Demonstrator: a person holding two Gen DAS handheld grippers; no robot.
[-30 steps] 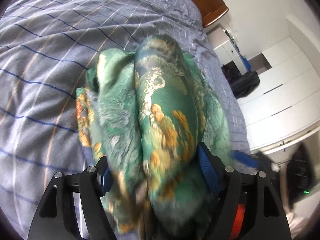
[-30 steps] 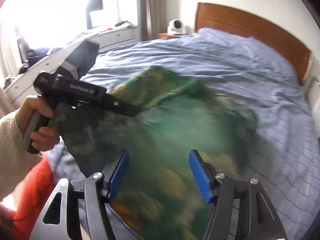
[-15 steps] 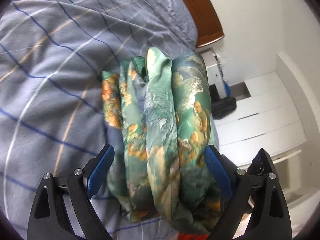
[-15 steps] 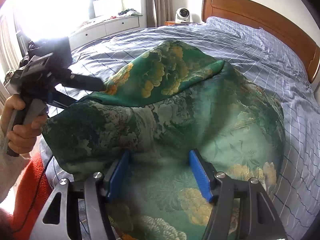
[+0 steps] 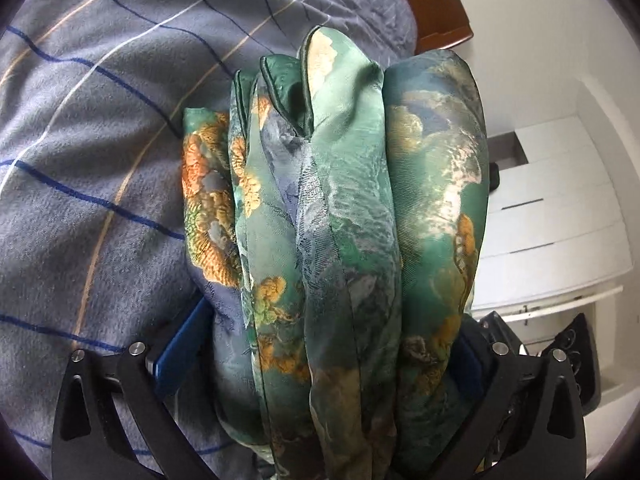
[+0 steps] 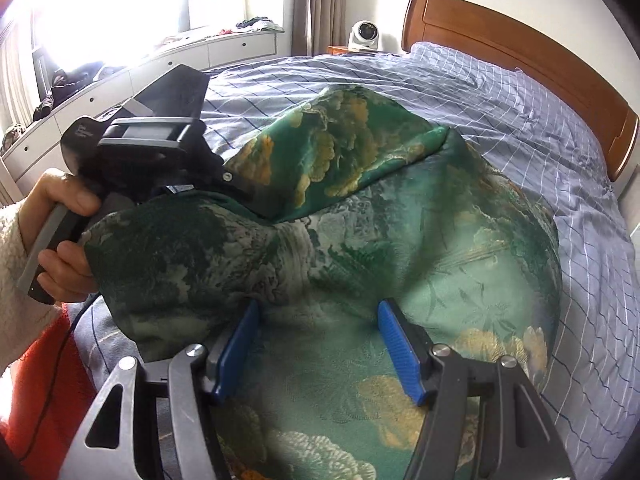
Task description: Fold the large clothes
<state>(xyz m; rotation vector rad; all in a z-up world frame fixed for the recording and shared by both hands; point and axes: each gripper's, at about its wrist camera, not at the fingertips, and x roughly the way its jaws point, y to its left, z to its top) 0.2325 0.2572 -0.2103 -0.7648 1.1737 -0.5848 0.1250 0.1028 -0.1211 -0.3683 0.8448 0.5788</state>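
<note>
Green patterned garment (image 6: pixel 360 240) lies bunched on the bed (image 6: pixel 560 152). Left gripper (image 5: pixel 320 352) jaws opening, stacked folds between them (blue pad clear on the left side). Right gripper (image 6: pixel 320 344) jaws part spread, cloth between; grip cannot tell.

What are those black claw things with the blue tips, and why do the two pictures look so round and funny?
Those claws are hand-held grabbers; a person squeezes one in each hand. Each carries a small round-lens camera looking along its fingers, which bends the picture. One picture comes from the left gripper, the other from the right gripper. In the right one you can see the person's hand holding the left grabber. On the bed, with its checked blue-grey cover, lies a big green patterned cloth being folded. The left jaws are opening around a bunch of its folds. The right jaws have cloth between them, apparently gripped.
</note>
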